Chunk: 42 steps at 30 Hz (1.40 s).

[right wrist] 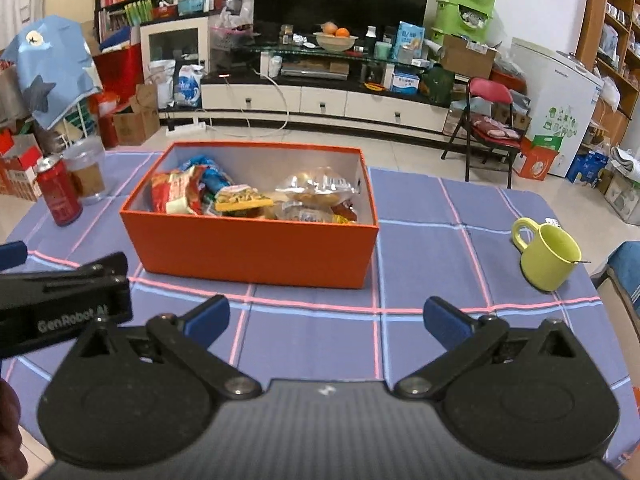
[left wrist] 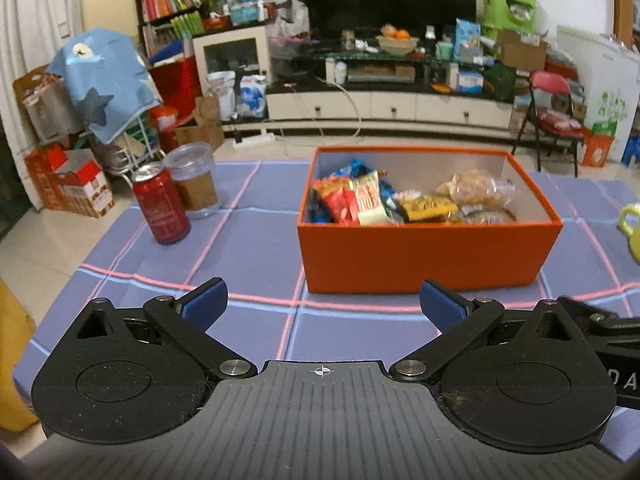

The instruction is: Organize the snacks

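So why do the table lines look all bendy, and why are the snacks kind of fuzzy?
Left wrist view: the fisheye lens bows the tablecloth stripes and darkens the corners; the snacks in the orange box look soft. Right wrist view: same curving toward the edges; glare on the clear snack bag.

One orange box [right wrist: 256, 246] of snack packets [right wrist: 244, 200], too jumbled to count; one red can [left wrist: 160, 204], one plastic cup [left wrist: 194, 180], one green mug [right wrist: 550, 258].

"GenRobot AI" on left tool [right wrist: 60, 312], "DA" on right tool [left wrist: 624, 380]
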Tool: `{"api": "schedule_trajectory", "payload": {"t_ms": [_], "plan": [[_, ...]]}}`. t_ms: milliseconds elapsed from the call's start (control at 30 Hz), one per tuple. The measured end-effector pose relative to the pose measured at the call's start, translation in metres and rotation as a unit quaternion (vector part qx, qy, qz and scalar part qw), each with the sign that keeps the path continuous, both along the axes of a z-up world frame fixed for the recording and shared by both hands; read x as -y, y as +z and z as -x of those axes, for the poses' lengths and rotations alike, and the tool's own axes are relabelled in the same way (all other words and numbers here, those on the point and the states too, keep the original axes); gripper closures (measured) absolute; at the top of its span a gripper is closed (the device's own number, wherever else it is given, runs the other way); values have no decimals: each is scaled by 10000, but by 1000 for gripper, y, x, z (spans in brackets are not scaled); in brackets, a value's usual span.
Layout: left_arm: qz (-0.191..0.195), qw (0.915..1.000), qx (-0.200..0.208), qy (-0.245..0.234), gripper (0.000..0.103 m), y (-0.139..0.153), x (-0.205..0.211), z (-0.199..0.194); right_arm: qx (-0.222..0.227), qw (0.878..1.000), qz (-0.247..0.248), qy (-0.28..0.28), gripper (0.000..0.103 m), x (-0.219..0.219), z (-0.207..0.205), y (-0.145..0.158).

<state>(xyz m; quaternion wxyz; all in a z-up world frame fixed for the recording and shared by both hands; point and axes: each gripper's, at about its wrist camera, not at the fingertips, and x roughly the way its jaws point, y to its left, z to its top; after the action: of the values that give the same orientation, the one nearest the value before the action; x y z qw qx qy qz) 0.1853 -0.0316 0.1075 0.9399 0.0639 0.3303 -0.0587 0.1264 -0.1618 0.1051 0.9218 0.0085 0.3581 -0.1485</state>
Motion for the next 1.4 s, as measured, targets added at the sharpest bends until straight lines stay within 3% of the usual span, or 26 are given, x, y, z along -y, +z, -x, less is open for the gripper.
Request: {"api": "schedule_trajectory", "payload": {"t_ms": [167, 567, 1400], "plan": [[-68, 9997, -246, -8, 12, -14, 3, -7, -102, 9997, 216, -16, 1, -1, -3, -9], [9, 9997, -241, 51, 12, -13, 2, -7, -103, 9999, 114, 11, 1, -2, -2, -8], [-31, 9997, 126, 192, 12, -2, 1, -4, -66, 9999, 78, 67, 1, -4, -1, -5]]}}
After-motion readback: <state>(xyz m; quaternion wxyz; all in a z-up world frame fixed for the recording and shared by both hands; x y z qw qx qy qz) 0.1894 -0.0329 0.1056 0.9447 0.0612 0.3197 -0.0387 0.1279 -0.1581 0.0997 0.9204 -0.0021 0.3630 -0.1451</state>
